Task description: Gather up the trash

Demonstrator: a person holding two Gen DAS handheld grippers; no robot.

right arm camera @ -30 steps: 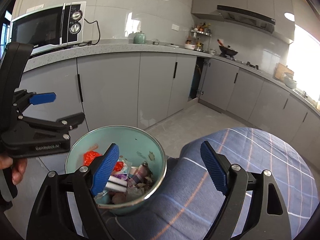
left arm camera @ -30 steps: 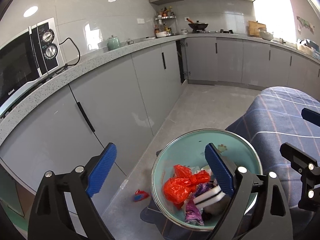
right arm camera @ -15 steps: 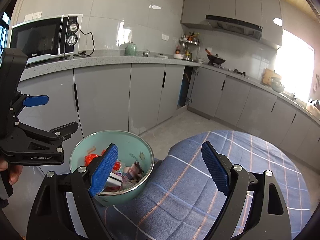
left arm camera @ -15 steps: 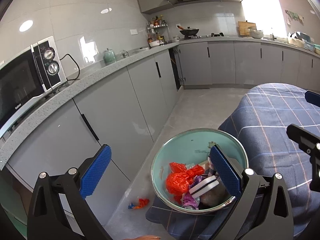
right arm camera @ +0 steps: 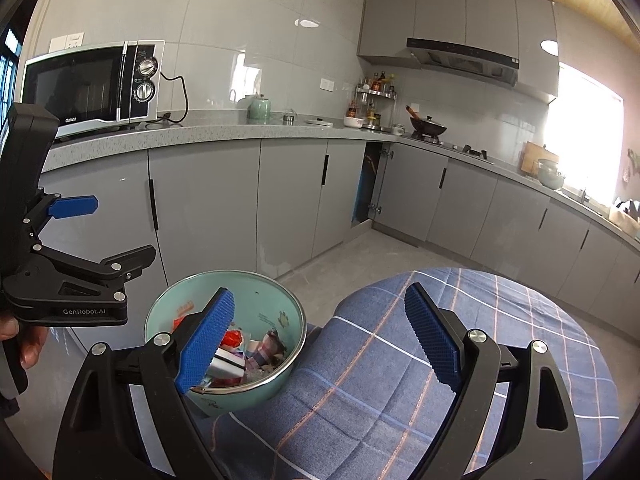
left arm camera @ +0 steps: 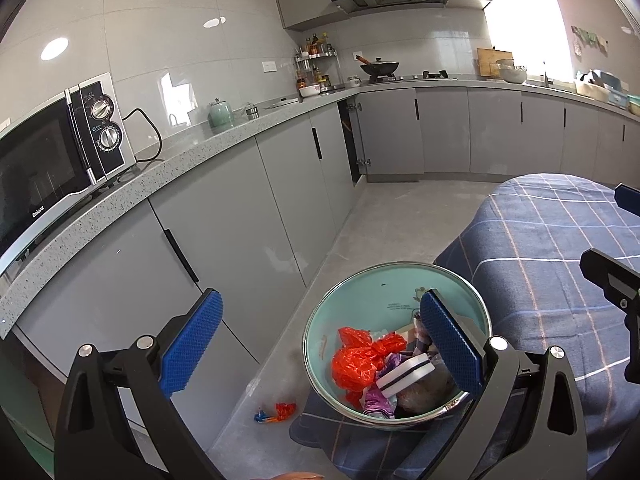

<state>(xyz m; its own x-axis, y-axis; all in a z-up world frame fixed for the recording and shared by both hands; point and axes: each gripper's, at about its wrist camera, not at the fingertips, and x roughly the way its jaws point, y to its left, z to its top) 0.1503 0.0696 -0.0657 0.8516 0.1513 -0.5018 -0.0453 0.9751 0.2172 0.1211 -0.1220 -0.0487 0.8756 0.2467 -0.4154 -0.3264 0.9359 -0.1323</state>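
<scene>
A teal metal bowl (left arm camera: 372, 292) sits at the left edge of a round table with a blue checked cloth (left arm camera: 540, 240). It holds trash: a red plastic bag (left arm camera: 360, 356), a white and black sponge (left arm camera: 406, 374), purple wrappers. The bowl also shows in the right wrist view (right arm camera: 256, 300). A small red and blue wrapper (left arm camera: 276, 412) lies on the floor by the table. My left gripper (left arm camera: 320, 344) is open and empty, above the bowl and floor. My right gripper (right arm camera: 318, 340) is open and empty above the cloth (right arm camera: 400, 360), beside the bowl.
Grey kitchen cabinets (left arm camera: 240, 216) run along the left under a speckled counter with a microwave (left arm camera: 52, 156) and a green teapot (left arm camera: 220, 114). A stove with a wok (left arm camera: 378, 68) stands at the back. Concrete floor (left arm camera: 392, 216) lies between the cabinets and the table.
Both grippers have risen and drawn back from the bowl, which looks smaller and lower now. Both stayed open and empty. The bowl and the floor wrapper have not moved.
</scene>
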